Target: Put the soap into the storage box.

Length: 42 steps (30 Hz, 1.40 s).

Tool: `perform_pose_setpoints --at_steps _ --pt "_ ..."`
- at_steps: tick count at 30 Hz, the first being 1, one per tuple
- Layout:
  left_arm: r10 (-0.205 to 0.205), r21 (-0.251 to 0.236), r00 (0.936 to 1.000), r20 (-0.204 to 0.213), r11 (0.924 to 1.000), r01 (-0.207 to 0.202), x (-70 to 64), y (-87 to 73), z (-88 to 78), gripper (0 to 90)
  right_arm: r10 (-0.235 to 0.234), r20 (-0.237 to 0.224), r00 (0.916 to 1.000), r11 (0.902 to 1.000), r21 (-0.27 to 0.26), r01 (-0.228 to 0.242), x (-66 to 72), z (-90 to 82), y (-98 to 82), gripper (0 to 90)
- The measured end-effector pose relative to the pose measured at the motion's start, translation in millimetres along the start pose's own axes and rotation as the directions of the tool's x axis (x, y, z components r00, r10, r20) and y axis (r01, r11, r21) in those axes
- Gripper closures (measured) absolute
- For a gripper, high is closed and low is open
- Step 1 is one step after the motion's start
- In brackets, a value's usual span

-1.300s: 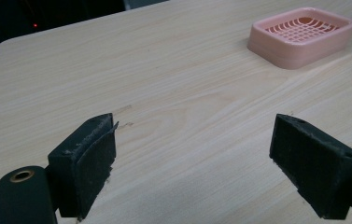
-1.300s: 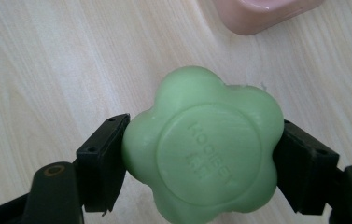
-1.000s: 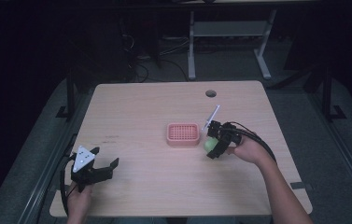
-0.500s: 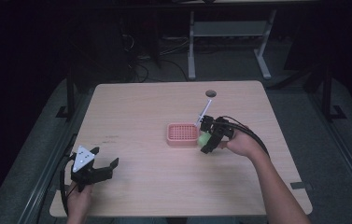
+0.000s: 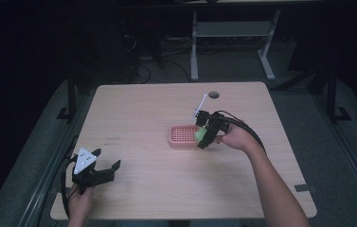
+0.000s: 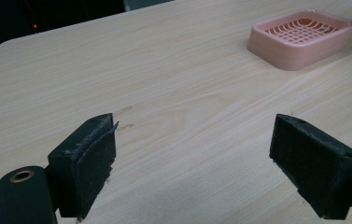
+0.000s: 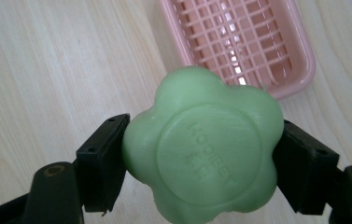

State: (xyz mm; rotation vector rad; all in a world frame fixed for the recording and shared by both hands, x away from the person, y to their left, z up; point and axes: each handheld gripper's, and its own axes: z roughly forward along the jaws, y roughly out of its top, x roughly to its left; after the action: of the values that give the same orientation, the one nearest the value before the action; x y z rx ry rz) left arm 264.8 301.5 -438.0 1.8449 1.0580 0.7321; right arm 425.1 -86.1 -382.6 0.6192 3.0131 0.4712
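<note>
Where the right gripper (image 7: 201,158) closes on it, a single green flower-shaped soap (image 7: 202,148) sits clamped between the two black jaws, one jaw pressing each side, its flat embossed face turned toward the gripper's camera and the raised lettering too soft to read. With five rounded lobes, the soap has no clear long axis. In the high view the soap (image 5: 199,135) hangs at the right-hand edge of the one pink soap dish (image 5: 183,136), and in the right gripper view part of the dish (image 7: 239,42) lies beyond it, its grid floor bare. The dish is a rounded rectangle whose long axis runs left to right across the table in the high view. The right hand (image 5: 235,138) grips its tool from the right, a black cable looping over it. The left gripper (image 5: 104,168) rests near the front left corner of the table, well apart from the dish, held by the left hand (image 5: 80,204), with its jaws spread wide and nothing between them. One light wood-grain table (image 5: 143,109) bears everything; a round hole (image 5: 213,94) sits near its far edge. Beyond the table the room is dark, with pale desk legs (image 5: 194,47) and cables on the floor.
</note>
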Motion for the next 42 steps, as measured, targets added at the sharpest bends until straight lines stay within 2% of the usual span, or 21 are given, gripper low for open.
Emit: perform_pose_setpoints --at_steps 7,12,32,35,42 --pt "-0.001 0.0 1.0 0.001 1.0 0.001 -0.2 0.0 0.2 14.3 -0.008 0.007 0.9999 0.9998 0.019 0.008 -2.8 2.6 11.4 25.8" --pt "0.0 -0.002 1.0 0.0 1.0 0.0 -0.5 -0.1 0.5 14.3 -0.013 0.001 0.9999 0.9999 0.002 0.013 -4.4 1.3 18.3 25.7" --pt "0.004 0.003 1.0 0.002 1.0 -0.004 -0.3 0.5 0.3 14.3 -0.038 0.014 0.9992 0.9992 0.012 0.038 -7.1 1.2 51.1 25.7" --pt "0.003 0.001 1.0 0.004 1.0 -0.003 -0.7 0.4 0.2 14.3 -0.021 0.009 0.9997 0.9998 0.004 0.021 -10.3 3.5 52.9 25.8" --pt "0.0 0.0 1.0 0.003 1.0 0.0 -0.4 0.4 0.9 14.3 -0.014 0.005 0.9999 0.9992 0.037 0.014 -16.3 12.5 58.9 25.8"
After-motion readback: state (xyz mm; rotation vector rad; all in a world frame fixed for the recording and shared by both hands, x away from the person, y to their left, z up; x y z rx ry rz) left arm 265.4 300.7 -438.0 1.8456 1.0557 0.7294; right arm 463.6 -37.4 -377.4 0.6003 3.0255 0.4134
